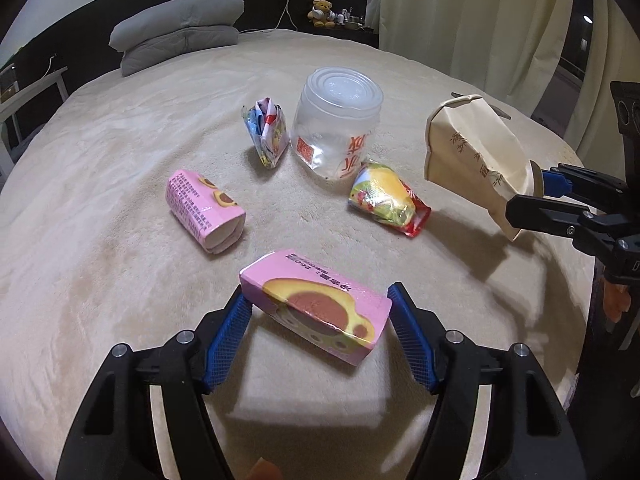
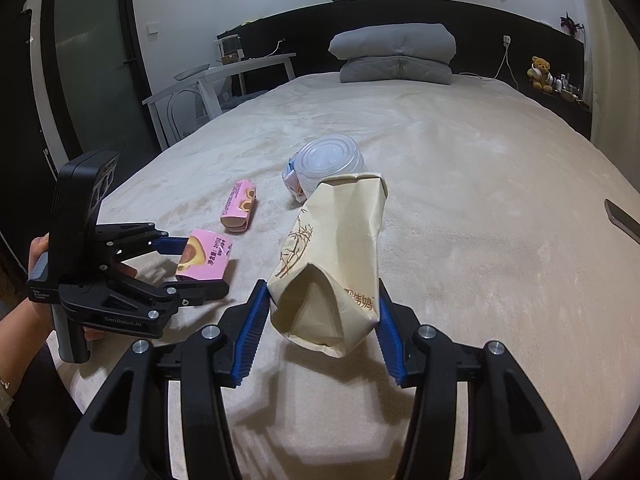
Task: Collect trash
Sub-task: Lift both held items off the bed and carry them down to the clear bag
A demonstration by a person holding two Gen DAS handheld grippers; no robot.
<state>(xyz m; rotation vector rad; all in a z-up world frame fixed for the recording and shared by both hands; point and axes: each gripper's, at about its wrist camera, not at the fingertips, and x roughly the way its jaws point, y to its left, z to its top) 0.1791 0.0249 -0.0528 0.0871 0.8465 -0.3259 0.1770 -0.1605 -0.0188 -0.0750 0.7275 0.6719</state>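
Observation:
My left gripper is shut on a pink snack box and holds it above the beige bed; it also shows in the right wrist view. My right gripper is shut on the bottom of a beige paper bag, whose open mouth points away from me; the bag also shows in the left wrist view. On the bed lie a second pink box, a folded colourful wrapper, a clear plastic tub and a yellow-green snack pouch.
The beige blanket covers the bed. Folded grey bedding lies at the head. A teddy bear sits on a shelf. A white table stands left of the bed. A dark flat object lies at the bed's right edge.

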